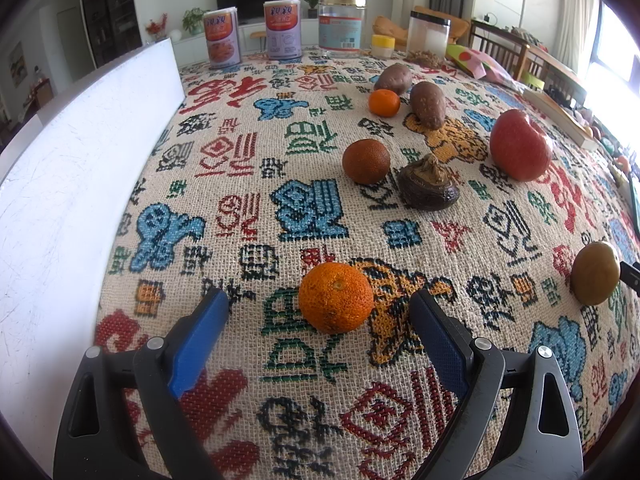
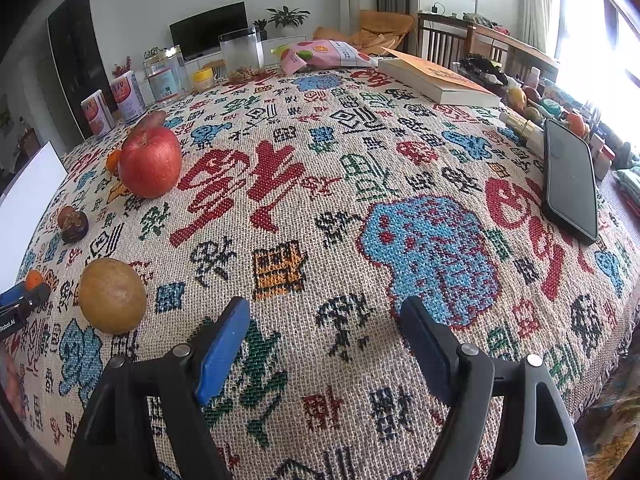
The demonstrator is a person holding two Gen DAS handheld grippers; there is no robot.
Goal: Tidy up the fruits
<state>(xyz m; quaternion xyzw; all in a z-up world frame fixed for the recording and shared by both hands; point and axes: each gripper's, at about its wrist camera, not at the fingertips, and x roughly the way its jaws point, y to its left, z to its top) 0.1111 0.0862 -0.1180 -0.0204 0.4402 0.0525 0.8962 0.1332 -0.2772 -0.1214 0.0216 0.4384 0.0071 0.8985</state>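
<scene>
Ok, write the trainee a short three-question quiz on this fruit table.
1. True or false: the left gripper is shut on the orange.
2. Which lies nearest the right gripper? A) red apple B) yellow-brown fruit C) phone
3. Fill in: the right gripper holds ____.

Key: 1 false, it is open with the orange between its fingers; 2 B; 3 nothing.

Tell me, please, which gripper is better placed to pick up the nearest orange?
Left. The left gripper is open with the orange sitting just ahead between its fingers. The right gripper is open over bare tablecloth, well away from that orange.
</scene>
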